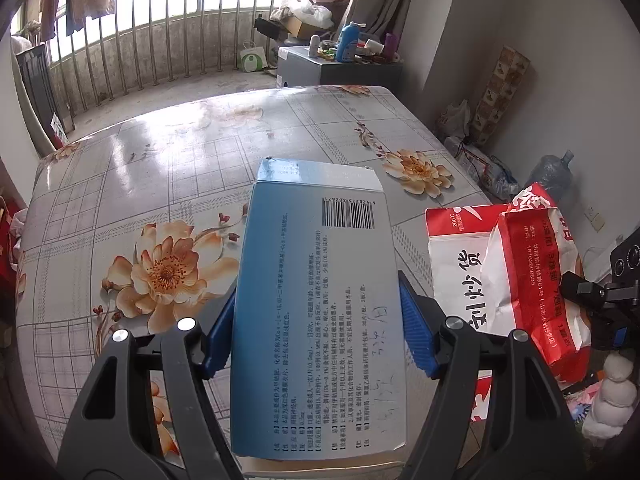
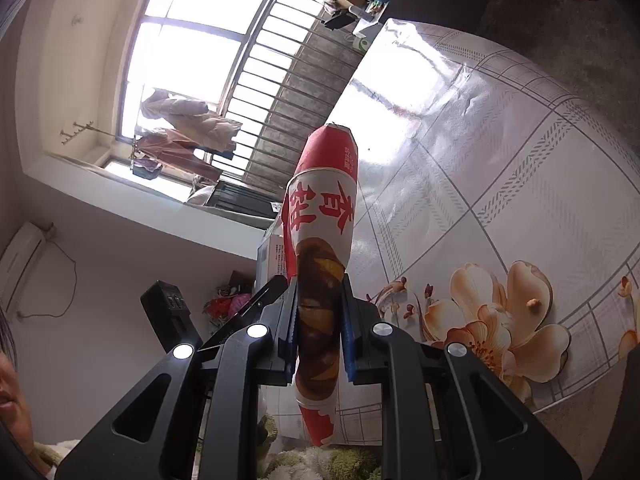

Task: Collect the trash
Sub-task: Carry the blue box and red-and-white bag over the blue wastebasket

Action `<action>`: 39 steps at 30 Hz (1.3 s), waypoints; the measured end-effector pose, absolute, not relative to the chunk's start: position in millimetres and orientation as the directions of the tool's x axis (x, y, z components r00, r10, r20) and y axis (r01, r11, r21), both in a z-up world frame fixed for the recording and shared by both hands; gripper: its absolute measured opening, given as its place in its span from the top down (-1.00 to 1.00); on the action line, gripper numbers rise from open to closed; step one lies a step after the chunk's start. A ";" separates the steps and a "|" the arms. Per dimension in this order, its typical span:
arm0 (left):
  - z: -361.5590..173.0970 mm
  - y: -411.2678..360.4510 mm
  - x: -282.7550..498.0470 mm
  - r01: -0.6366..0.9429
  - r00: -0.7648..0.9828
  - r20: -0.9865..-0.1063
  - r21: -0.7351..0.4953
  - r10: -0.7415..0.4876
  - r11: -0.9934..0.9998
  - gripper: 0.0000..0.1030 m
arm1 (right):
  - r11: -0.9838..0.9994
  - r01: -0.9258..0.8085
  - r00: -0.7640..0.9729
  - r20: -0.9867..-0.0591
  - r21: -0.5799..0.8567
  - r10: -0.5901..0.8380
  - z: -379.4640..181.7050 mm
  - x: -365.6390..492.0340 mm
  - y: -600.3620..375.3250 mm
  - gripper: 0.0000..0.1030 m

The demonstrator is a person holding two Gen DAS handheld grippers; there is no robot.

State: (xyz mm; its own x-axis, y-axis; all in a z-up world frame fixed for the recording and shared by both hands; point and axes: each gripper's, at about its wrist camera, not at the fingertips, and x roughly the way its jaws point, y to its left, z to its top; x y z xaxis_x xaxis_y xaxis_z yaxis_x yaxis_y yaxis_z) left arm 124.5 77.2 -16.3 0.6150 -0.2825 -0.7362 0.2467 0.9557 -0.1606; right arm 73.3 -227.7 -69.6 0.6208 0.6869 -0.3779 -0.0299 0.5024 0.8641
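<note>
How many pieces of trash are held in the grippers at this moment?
2. A blue box is clamped in the left gripper; a red and white paper bag is clamped in the right gripper.

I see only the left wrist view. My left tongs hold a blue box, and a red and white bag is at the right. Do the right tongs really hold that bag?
Observer: Yes. The right tongs are shut on the paper bag; both blue pads press its sides.
Operator: Does any trash lie on the table?
Observer: One small tan scrap lies on a flower print of the tablecloth.
Operator: And my blue box?
Observer: The blue box shows a pale pink face from that side.
</note>
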 end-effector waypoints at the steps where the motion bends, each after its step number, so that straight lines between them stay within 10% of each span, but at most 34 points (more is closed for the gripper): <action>1: -12.8 75.3 124.2 0.253 0.619 -0.730 -0.162 -0.288 0.954 -0.30 | 0.499 -0.035 0.628 -0.370 0.866 0.685 -65.9 70.9 -231.4 0.65; 20: 67.6 -70.1 132.8 0.601 0.526 -0.639 -0.187 -0.561 0.777 -0.30 | 0.535 0.020 0.935 -0.205 0.845 0.290 -2.4 -63.0 -379.9 0.65; 30: 42.0 -272.6 151.6 0.773 0.200 -0.751 -0.274 -0.629 0.572 -0.31 | 0.526 0.473 0.879 -0.419 0.707 -0.228 -24.3 -113.5 -458.7 0.65; 39: -43.0 -437.4 161.2 0.806 0.047 -0.855 -0.272 -0.516 0.525 -0.31 | 0.397 0.684 0.729 -0.576 0.612 -0.370 -89.5 -86.1 -530.4 0.65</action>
State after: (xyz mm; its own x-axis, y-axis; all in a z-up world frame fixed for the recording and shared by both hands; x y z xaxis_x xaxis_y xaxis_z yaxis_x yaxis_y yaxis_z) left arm 161.2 -437.4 -43.0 0.0473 -0.5162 -0.8551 0.8063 0.5250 -0.2723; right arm -86.1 -530.4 -89.5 0.7291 -0.3702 -0.5756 0.6844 0.3970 0.6116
